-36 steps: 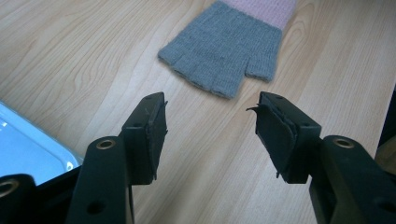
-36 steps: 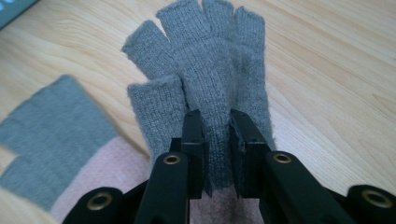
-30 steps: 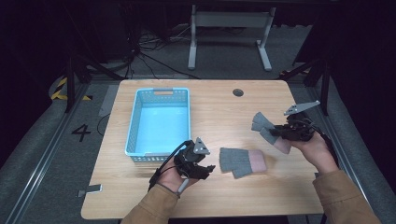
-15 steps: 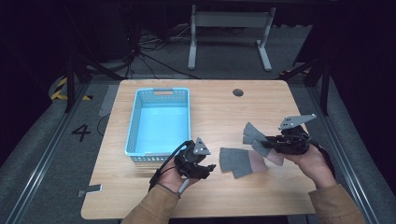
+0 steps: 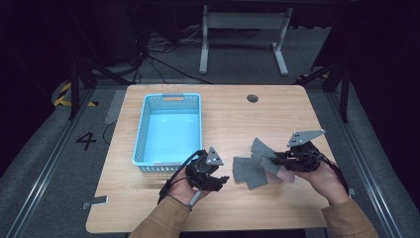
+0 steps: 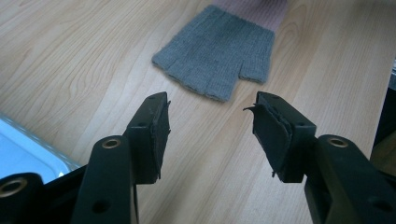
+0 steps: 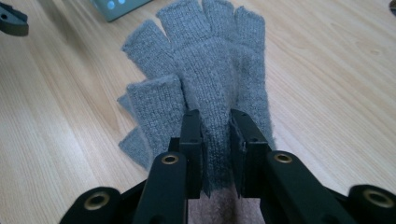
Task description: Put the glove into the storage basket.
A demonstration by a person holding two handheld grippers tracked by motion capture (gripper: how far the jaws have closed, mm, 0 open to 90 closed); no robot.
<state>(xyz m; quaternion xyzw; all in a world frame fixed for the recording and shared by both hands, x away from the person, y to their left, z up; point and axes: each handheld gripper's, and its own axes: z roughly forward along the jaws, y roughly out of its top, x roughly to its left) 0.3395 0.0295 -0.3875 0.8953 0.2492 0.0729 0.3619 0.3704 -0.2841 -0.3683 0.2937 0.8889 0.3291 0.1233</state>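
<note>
Two grey fingerless gloves with pink cuffs. One glove (image 5: 246,172) (image 6: 217,51) lies flat on the wooden table (image 5: 233,114). The other glove (image 5: 261,150) (image 7: 210,56) is pinched near its cuff by my right gripper (image 5: 276,159) (image 7: 217,140); it hangs over the lying one, whose edge (image 7: 130,142) peeks out beneath. My left gripper (image 5: 224,179) (image 6: 210,121) rests on the table just left of the lying glove. Its jaws have just been opening a little, with nothing between them.
A light blue plastic basket (image 5: 142,134) stands on the table's left half, just behind my left hand; its corner (image 7: 116,7) shows in the right gripper view. A round cable hole (image 5: 252,98) sits near the far edge. Dark floor and a desk frame lie beyond.
My right gripper has carried its glove leftward and slightly down, from the right edge to over the lying glove. The left hand has stayed put.
</note>
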